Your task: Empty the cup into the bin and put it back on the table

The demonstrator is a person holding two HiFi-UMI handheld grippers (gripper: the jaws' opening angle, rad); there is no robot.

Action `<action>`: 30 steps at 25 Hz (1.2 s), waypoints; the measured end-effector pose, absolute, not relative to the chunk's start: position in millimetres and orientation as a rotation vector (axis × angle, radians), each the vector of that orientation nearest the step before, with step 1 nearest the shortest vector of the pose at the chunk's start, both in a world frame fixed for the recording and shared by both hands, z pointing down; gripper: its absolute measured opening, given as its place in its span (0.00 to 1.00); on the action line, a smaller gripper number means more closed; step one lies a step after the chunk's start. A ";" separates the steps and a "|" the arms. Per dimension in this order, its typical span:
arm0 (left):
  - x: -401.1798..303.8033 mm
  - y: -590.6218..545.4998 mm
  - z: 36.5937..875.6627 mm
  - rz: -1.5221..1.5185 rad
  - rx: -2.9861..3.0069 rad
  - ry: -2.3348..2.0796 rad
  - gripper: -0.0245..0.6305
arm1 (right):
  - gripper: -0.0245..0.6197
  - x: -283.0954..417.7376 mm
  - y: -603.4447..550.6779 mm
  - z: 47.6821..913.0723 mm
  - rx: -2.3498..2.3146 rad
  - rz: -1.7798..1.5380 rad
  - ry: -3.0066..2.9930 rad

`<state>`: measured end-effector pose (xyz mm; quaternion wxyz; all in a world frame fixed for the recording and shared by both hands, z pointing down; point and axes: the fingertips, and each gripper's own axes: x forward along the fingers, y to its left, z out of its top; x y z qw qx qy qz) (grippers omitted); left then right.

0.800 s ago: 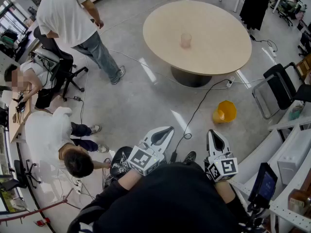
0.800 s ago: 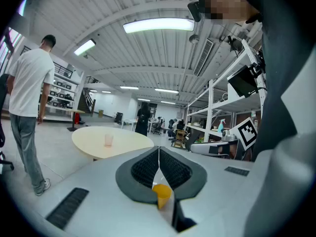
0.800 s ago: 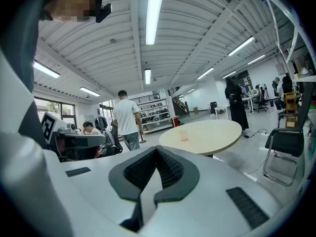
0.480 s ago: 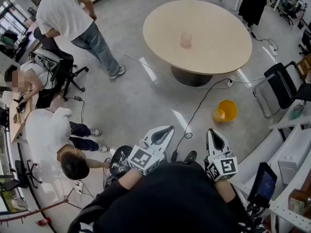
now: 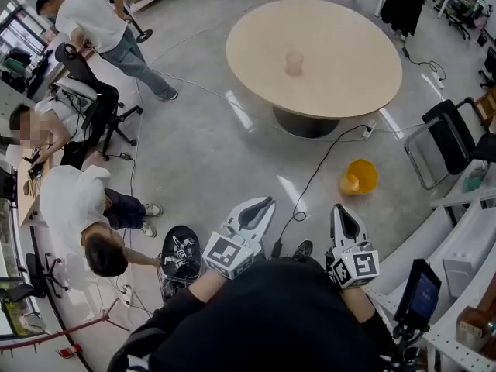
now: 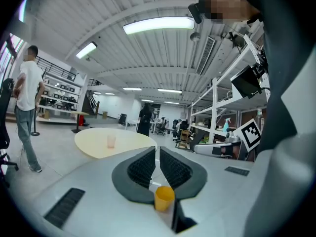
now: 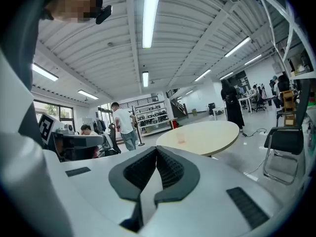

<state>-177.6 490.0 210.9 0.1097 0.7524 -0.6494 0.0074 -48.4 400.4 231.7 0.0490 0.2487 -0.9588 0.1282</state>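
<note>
A clear pinkish cup (image 5: 294,62) stands upright near the middle of the round beige table (image 5: 341,84), far ahead of both grippers. A yellow bin (image 5: 359,178) stands on the floor to the right, between the table and me. My left gripper (image 5: 269,202) and right gripper (image 5: 339,210) are held close to my body, both shut and empty. In the left gripper view the shut left gripper (image 6: 157,148) points toward the table (image 6: 128,143) and cup (image 6: 111,141), with the bin (image 6: 164,198) showing low in the gap. The right gripper (image 7: 157,149) faces the table (image 7: 207,135) and cup (image 7: 181,139).
A person (image 5: 89,14) stands at the far left, another (image 5: 81,215) crouches by a black round device (image 5: 180,256), and a third (image 5: 31,126) sits at a desk. A cable (image 5: 322,161) runs across the floor. Black chairs (image 5: 449,134) and shelving (image 5: 465,254) line the right.
The standing person has walked away toward the upper left. The crouching person has leaned further over the black device. Both grippers have stayed where they were.
</note>
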 end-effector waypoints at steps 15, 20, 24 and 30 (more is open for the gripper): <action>-104.9 445.1 226.9 0.060 2.160 -1.892 0.36 | 0.34 -2.2 362.0 249.1 0.587 0.417 -2.942; -103.7 438.3 229.1 0.095 2.137 -1.885 0.36 | 0.34 -9.6 351.8 255.2 0.537 0.476 -2.936; -114.4 426.9 232.2 0.093 2.099 -1.909 0.36 | 0.34 -18.6 343.3 259.8 0.496 0.493 -2.936; -149.5 398.8 243.3 0.057 2.071 -1.895 0.36 | 0.34 -46.6 319.9 266.0 0.490 0.495 -2.899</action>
